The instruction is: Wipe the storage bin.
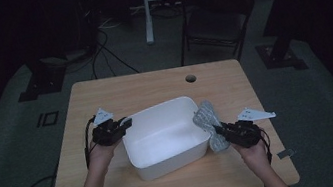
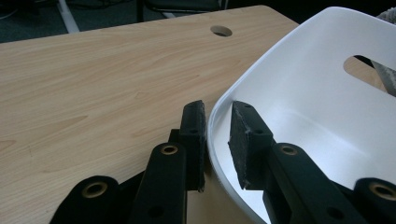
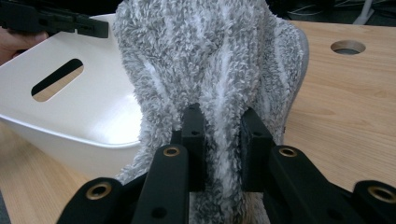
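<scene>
A white plastic tub with slot handles stands in the middle of the wooden table. My left gripper is at its left rim. In the left gripper view the jaws straddle the tub's thin rim, one pad outside and one inside, shut on it. A grey fluffy towel hangs bunched against the tub's right wall. My right gripper is shut on it. In the right gripper view a fold of the towel is pinched between the pads, and the tub lies to its left.
A round cable hole sits near the table's far edge. Behind the table stand a dark folding chair and a white stand leg, and cables lie on the floor. Bare wood runs along the front edge and the far side.
</scene>
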{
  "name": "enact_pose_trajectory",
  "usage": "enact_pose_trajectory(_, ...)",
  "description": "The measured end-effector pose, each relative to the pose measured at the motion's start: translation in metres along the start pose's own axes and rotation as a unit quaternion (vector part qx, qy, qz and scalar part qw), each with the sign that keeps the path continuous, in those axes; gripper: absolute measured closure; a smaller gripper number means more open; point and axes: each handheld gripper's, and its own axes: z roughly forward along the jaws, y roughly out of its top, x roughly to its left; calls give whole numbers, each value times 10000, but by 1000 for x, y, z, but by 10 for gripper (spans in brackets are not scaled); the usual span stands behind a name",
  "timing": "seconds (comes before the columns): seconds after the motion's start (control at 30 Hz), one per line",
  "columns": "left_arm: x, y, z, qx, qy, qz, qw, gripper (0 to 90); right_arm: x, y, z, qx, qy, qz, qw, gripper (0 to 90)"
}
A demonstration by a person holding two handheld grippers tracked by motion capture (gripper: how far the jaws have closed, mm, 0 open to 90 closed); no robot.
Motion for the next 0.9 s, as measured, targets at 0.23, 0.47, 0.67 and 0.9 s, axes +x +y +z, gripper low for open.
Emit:
enact_pose_trajectory(0.23,0,0,0,-5,14,-18,10000,756,-1,1,3,20,8,-27,10000,767)
enact_pose_trajectory(0.47,0,0,0,-7,12,-16,10000,757,-3,0,6,30,33,46,10000,767)
enact_pose_trajectory(0.67,0,0,0,-13,-2,-16,10000,757,-4,0,7,45,41,39,10000,768)
enact_pose_trajectory(0.9,0,0,0,-20,-7,-20,10000,757,-4,1,8,46,27,65,10000,768)
